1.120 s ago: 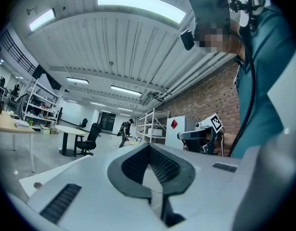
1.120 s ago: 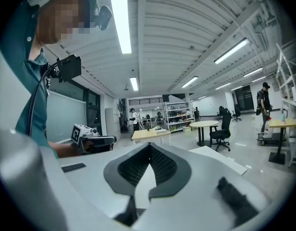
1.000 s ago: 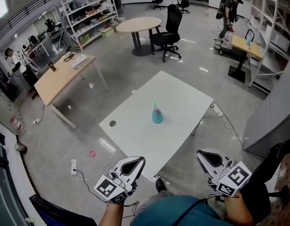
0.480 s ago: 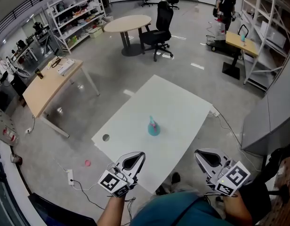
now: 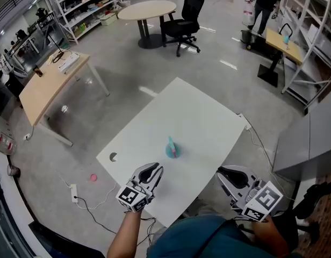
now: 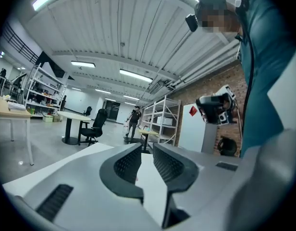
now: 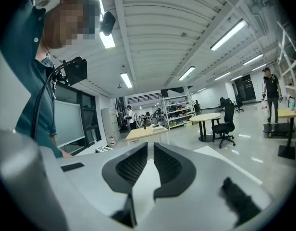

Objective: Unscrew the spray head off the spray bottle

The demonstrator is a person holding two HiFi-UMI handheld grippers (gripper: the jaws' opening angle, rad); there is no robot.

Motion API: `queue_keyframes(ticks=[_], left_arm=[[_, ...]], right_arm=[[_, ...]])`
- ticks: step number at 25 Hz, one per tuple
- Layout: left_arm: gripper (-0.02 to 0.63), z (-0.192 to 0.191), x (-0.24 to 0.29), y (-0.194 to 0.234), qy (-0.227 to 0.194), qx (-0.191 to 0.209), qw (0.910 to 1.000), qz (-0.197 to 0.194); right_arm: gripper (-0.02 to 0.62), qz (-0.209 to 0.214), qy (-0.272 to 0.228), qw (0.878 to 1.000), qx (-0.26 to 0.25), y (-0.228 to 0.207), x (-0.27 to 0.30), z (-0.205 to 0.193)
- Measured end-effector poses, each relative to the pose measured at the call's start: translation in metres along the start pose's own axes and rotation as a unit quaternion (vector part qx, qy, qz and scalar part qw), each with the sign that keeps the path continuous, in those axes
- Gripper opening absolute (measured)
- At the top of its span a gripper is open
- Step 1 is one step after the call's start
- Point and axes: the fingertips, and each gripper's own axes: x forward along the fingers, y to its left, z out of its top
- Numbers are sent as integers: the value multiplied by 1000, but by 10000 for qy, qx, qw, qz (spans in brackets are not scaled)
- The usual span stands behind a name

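Left gripper (image 5: 152, 169), jaws just opening a crack on nothing, and right gripper (image 5: 224, 172), pressed together, flank the teal spray bottle (image 5: 171, 148) ahead; its contents and label are unreadable.

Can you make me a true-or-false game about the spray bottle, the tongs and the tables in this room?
1. The spray bottle stands upright on the white table. True.
2. The left tongs are squeezing the bottle. False: they hover by the table's near edge, apart from the bottle. They have just been opening a little, with nothing between them.
3. The right tongs are shut and empty. True.
4. The spray head is already off. False: it sits on top of the bottle.
5. A black chair stands beside the round table. True.
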Motion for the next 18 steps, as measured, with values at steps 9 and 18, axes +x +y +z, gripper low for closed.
queue_keyframes(ticks=[9, 18], left_arm=[[429, -115, 75, 65, 1182, 872, 9887, 294], [472, -165, 136, 90, 1410, 1248, 9818, 247]], right_arm=[[83, 116, 568, 9982, 148, -37, 32, -19], [83, 75, 1093, 9936, 279, -63, 58, -41]])
